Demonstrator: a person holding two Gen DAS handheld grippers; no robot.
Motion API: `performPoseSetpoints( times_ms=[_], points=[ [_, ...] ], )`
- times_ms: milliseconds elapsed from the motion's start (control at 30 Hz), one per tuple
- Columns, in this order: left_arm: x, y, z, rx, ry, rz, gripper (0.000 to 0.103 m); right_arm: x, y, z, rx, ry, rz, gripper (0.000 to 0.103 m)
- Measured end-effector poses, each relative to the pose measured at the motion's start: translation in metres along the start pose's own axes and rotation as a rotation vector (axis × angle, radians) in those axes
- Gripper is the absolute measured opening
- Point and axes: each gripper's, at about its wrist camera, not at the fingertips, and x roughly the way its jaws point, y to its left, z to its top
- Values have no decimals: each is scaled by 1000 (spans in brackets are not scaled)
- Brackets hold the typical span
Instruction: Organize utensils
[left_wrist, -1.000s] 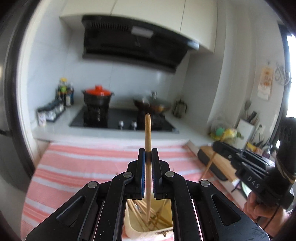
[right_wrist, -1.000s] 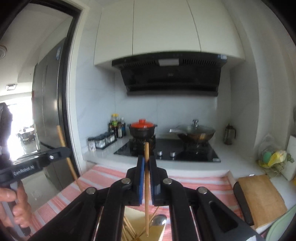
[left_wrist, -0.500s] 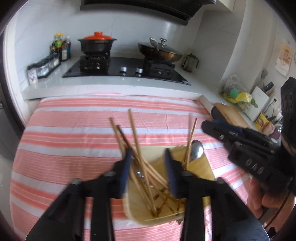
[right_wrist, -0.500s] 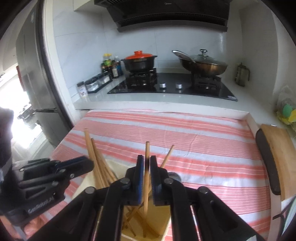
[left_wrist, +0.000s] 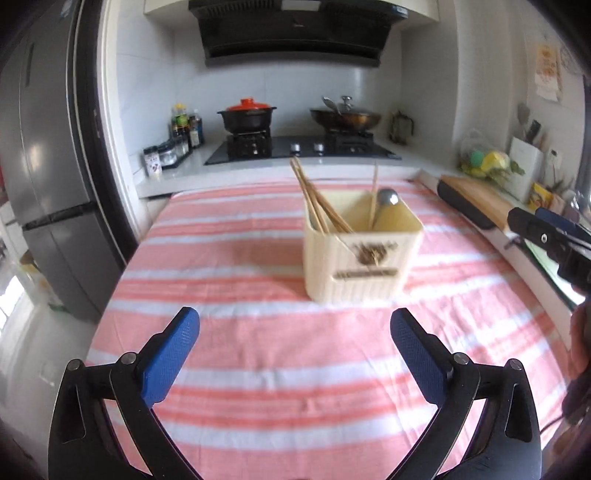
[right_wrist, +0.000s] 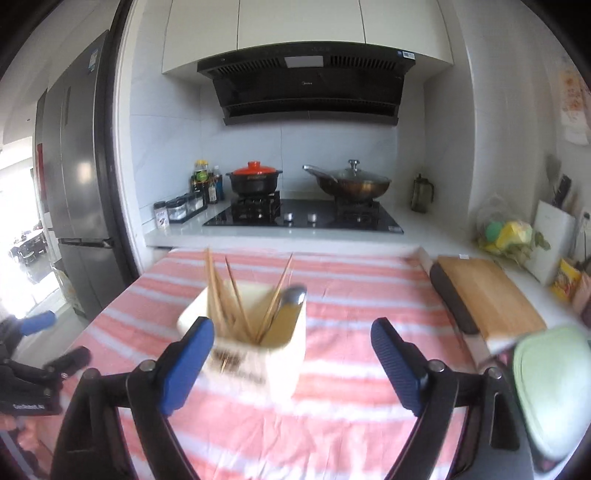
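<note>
1. At the far left stands a grey refrigerator (left_wrist: 48, 177), well clear of the work.
2. The left gripper (left_wrist: 294, 325) hovers low over the striped cloth (left_wrist: 240, 332), its blue pads spread wide apart with nothing between them; it looks drawn back from the holder, leaving room around it.
3. Near the middle of the table (left_wrist: 476, 325), the cream utensil holder (left_wrist: 364, 254) stands upright on the cloth. A bundle of chopsticks (left_wrist: 314, 199) leans against its left wall, and one more stick stands beside a metal spoon (left_wrist: 386, 203) on its right, all handle-end up so they can be pulled out easily.
4. The right gripper (right_wrist: 291, 338) is also spread apart and empty, just in front of the holder, which is blurred in its view.
5. To the right lies a wooden cutting board (right_wrist: 487, 295), near the table's edge.
6. No loose utensil shows on the cloth, so the sorting seems close to done.
</note>
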Motion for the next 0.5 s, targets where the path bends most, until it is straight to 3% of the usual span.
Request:
performPoseSetpoints(
  times_ms=[167,500],
  points=[
    [-37,-31,-21,106,-82,69,103,-47,21,-43,12,-25,9,89],
    [-62,-31,-27,84,-81,79,103,-93,27,-50,9,-58,-44,89]
  ],
)
